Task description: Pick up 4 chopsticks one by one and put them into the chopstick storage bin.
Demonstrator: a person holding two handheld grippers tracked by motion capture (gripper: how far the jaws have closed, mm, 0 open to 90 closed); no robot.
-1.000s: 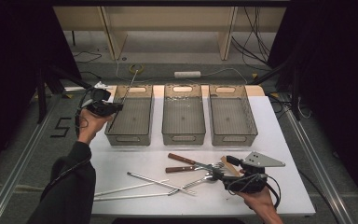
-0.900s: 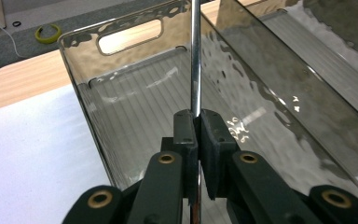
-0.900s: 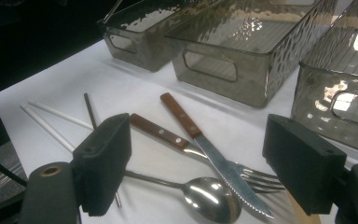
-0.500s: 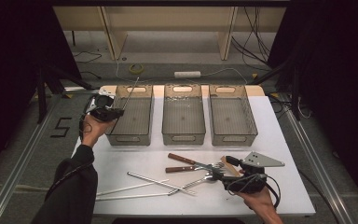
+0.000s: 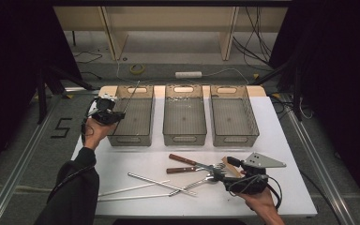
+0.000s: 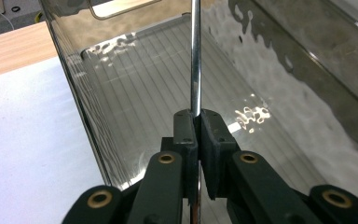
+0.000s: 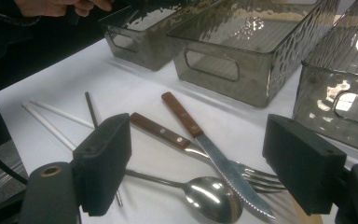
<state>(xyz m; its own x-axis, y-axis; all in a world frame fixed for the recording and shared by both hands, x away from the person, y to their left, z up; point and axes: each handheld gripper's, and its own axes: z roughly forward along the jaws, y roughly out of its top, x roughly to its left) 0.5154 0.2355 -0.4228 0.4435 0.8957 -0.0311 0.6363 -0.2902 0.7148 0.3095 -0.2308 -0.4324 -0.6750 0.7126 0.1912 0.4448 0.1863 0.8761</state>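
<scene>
1. High view: the left gripper [image 5: 114, 115] hung at the near left corner of the left bin [image 5: 132, 116], holding a thin metal rod [image 5: 130, 95] slanted up over it. The right gripper [image 5: 225, 168] sat low on the white table [image 5: 281, 140] beside loose cutlery.
2. Left gripper view: the fingers [image 6: 185, 133] were pressed together, pinching the metal rod [image 6: 195, 56] upright above the ribbed floor of the left bin [image 6: 135, 98].
3. Right gripper view: the fingers [image 7: 103, 161] were spread wide, empty, over a spoon [image 7: 209, 196], a knife [image 7: 205, 144] and a fork [image 7: 177, 139], with white sticks [image 7: 51, 121] lying just beyond.
</scene>
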